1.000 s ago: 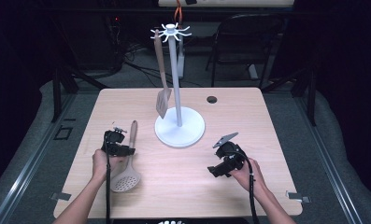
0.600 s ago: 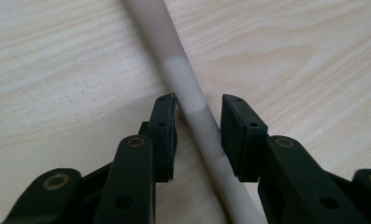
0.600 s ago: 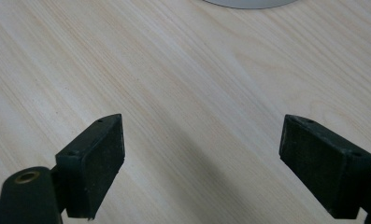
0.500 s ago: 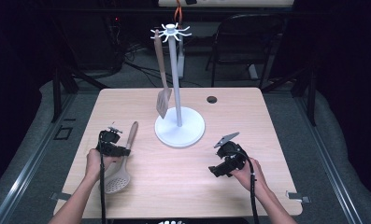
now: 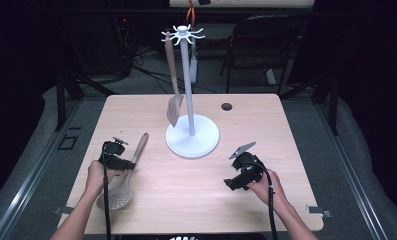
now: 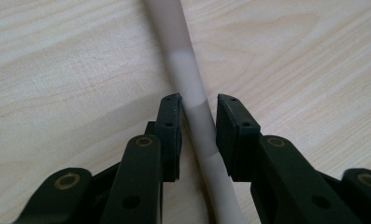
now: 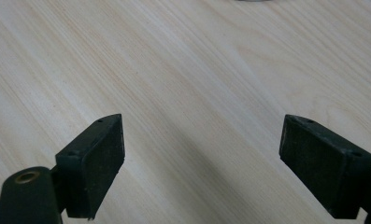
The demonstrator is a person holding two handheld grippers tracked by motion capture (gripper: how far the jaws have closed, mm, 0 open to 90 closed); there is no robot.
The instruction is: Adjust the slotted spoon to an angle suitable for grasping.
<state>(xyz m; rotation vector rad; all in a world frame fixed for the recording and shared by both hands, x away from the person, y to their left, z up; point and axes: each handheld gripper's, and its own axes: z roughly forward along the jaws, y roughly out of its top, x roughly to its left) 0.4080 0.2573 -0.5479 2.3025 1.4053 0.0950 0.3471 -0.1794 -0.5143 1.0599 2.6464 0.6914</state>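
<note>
Left gripper (image 5: 117, 154) has slid back toward lower left, jaws now narrow around the slotted spoon (image 5: 122, 187) handle without clamping yet, right gripper (image 5: 242, 172) wide and idle, so hanging beside the spatula (image 5: 173, 95) on the rack (image 5: 191, 135) looks undone.

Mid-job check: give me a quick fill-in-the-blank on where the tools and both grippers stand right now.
1. The left gripper has its jaws on either side of the skimmer's ____.
2. The wooden spatula hangs from the white ____.
3. The right gripper has its jaws wide ____ over bare table.
4. The slotted skimmer lies ____ on the table.

Missing words: handle; stand; open; flat
</note>
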